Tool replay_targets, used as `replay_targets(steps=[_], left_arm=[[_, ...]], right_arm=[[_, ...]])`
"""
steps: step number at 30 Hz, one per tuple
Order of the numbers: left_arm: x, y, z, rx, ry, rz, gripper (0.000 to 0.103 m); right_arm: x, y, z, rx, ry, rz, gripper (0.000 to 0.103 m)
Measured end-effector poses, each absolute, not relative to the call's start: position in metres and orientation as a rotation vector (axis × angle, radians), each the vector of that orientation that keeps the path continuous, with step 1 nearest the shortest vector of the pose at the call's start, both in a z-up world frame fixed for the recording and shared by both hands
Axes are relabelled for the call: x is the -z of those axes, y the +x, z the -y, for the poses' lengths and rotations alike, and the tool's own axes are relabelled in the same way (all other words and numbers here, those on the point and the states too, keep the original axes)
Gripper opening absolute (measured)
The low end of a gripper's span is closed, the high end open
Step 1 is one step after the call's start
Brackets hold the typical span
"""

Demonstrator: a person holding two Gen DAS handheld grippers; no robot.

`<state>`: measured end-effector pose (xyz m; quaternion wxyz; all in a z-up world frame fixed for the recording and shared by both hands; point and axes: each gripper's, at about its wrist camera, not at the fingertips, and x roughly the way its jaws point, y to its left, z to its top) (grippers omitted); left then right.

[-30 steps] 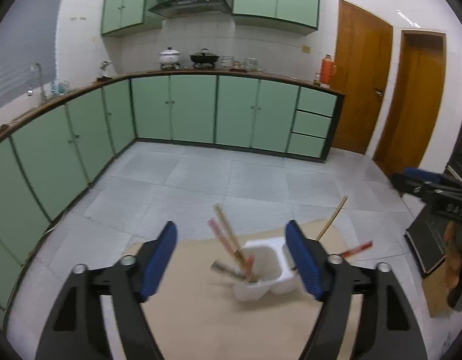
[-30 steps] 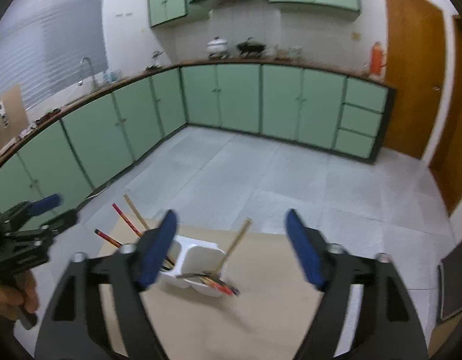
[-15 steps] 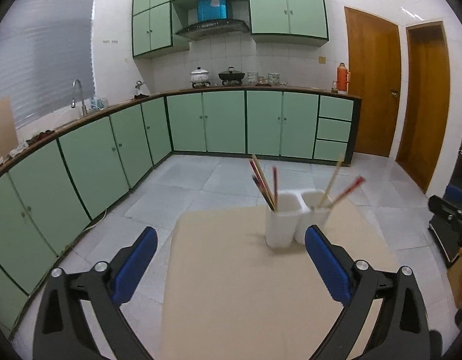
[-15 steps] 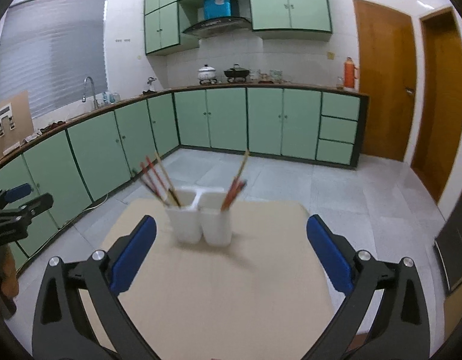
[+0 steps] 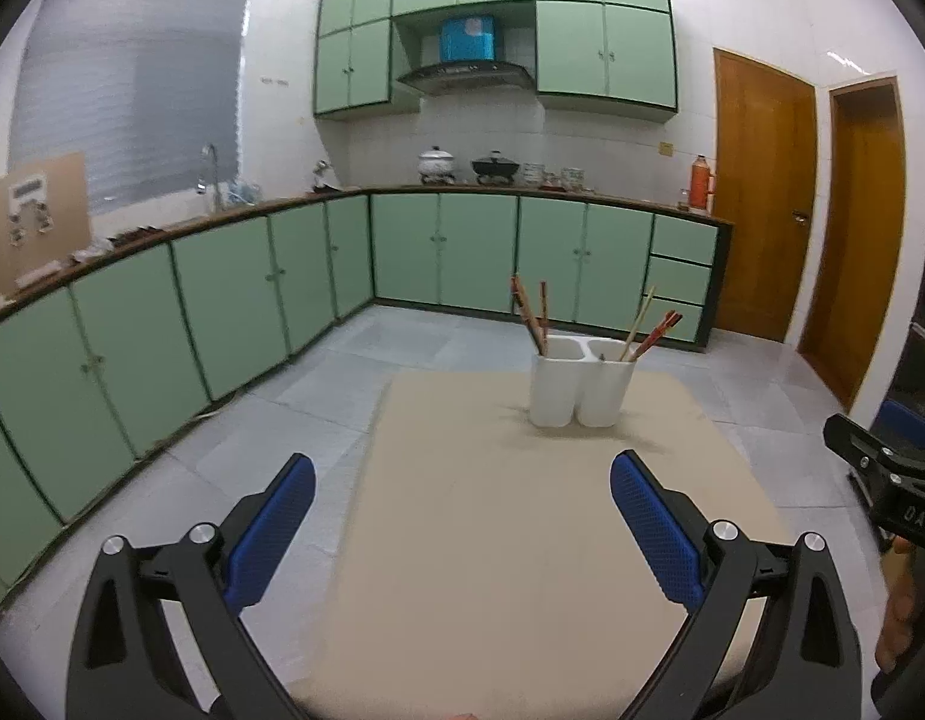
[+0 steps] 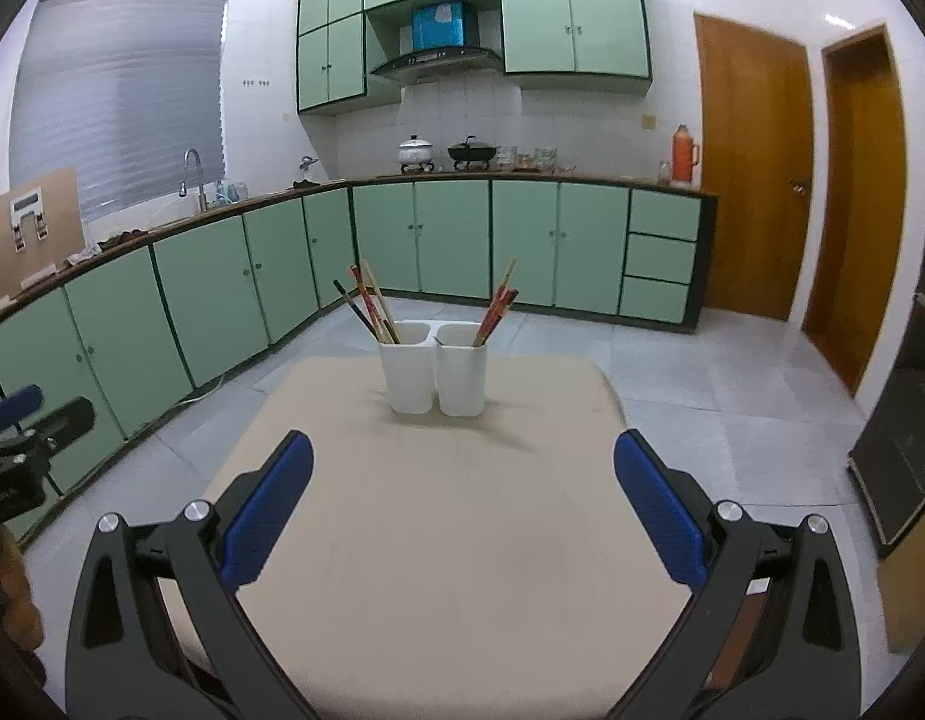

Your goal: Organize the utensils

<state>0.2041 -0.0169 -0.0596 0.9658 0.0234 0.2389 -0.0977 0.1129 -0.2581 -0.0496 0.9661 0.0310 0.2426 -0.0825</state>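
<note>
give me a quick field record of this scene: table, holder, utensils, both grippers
table: beige top, bare apart from the holder
holder: white two-compartment holder, upright, toward the far end
utensils: chopsticks leaning in the left compartment, more chopsticks in the right one
left gripper: open, nothing between its fingers, short of the holder
right gripper: open, nothing between its fingers, short of the holder
loose utensils on table: none visible

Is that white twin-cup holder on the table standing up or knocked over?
Upright: the white holder stands on its base, both openings facing up, chopsticks leaning out.
</note>
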Motion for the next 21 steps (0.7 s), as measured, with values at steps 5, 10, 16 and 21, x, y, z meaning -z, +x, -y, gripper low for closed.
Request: replay_targets(steps=[5,10,16,21], left_arm=[[0.059,0.161,0.005,0.185,0.046,-0.494,0.097],[0.054,0.120,-0.008,0.185,0.008,-0.503,0.097],[0.045,0.071,-0.016,0.173,-0.002,-0.463,0.097],[0.040,0.042,-0.019,0.176,-0.008,-0.447,0.097]], right_arm=[[0.047,0.071,0.245,0.185,0.105,-0.504,0.097],[0.038,0.032,0.236,0.195,0.119,-0.490,0.097],[0.027,-0.011,0.228,0.211,0.108,-0.452,0.097],[0.020,-0.041,0.219,0.223,0.099,-0.421,0.097]])
